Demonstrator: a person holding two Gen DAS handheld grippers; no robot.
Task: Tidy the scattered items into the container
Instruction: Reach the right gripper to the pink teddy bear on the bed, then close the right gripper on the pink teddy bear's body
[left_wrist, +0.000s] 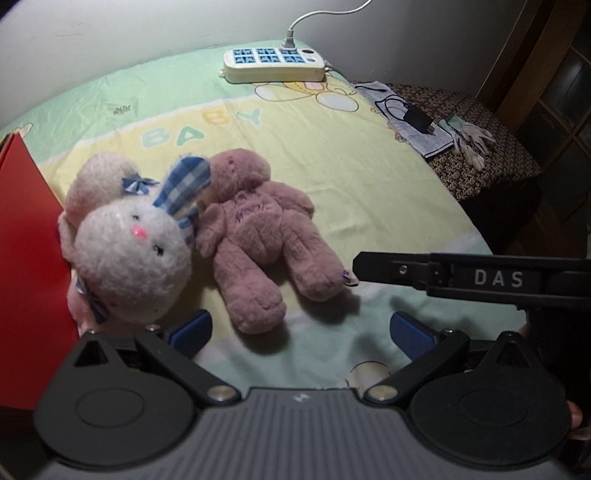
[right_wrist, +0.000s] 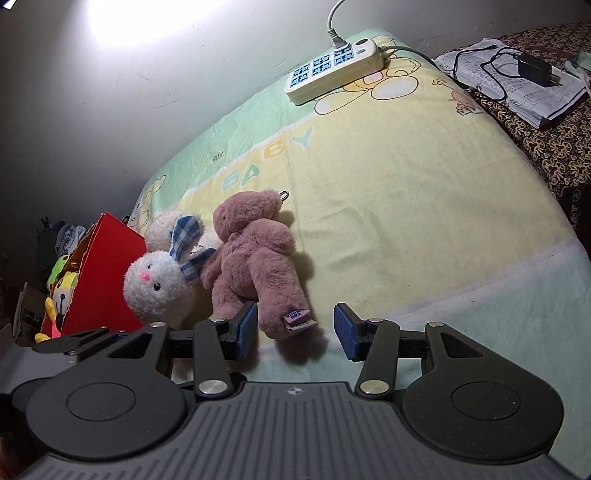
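A bed fills most of both views, covered by a pale green and yellow sheet printed "BABY" with cartoon bears. A plain white wall, scuffed in places, runs along the bed's far edge, with a bright patch of light high on it. A power strip lies at the far edge, its cord rising up the wall. Past the bed's right edge is a brown patterned cover, then dark wooden panelling.
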